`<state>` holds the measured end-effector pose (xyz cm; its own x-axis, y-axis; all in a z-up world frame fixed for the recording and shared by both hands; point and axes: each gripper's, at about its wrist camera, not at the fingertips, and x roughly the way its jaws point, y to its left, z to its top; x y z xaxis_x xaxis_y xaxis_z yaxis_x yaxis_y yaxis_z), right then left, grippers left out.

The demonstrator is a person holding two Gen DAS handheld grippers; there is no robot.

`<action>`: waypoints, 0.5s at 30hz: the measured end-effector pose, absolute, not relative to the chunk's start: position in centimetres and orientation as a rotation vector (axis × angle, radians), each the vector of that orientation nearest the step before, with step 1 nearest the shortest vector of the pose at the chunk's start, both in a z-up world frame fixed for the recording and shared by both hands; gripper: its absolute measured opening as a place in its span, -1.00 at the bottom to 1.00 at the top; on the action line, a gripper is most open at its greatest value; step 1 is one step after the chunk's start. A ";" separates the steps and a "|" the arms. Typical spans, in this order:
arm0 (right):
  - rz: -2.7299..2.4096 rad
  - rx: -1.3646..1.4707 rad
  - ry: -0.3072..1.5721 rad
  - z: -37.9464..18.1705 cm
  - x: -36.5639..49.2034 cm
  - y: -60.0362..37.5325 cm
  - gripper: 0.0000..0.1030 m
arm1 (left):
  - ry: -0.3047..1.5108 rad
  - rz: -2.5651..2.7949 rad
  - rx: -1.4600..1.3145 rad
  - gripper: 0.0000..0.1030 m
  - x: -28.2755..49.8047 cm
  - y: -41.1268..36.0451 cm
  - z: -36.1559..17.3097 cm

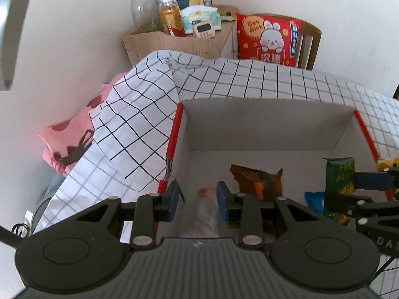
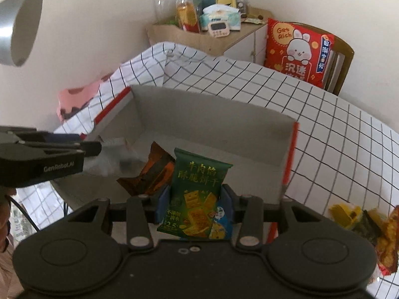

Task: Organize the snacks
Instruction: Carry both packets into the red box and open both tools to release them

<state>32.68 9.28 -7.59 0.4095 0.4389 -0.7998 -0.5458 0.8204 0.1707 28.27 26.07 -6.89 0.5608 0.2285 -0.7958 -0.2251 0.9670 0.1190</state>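
Where checked cloth [image 2: 324, 134] surrounds box [image 2: 212, 114]

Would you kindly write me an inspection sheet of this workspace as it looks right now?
Surface: table under a white grid cloth.
Job's things: open cardboard box holding a brown packet; more snacks lie on the cloth outside it.
Clutter: pink cloth at the table's far corner.
Grippers: left gripper closed on a clear packet; right gripper closed on a green cracker packet, both over the box.
Cables: black cable at the near table edge.
Surroundings: wooden cabinet with bottle and timer; red rabbit cushion on a chair.
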 end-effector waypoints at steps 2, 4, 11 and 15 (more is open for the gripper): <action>0.626 -0.141 0.984 -8.3 32.9 10.0 -0.18 | 0.962 0.270 0.005 -0.38 28.7 26.4 -7.7; 0.626 -0.154 1.008 -9.1 33.0 10.5 -0.18 | 0.978 0.265 0.001 -0.38 28.9 26.4 -8.4; 0.619 -0.175 1.052 -10.8 33.4 11.1 -0.20 | 1.000 0.244 -0.017 -0.38 28.5 26.1 -9.5; 0.617 -0.181 1.059 -11.0 33.3 11.2 -0.17 | 1.000 0.236 -0.031 -0.38 28.0 25.9 -9.8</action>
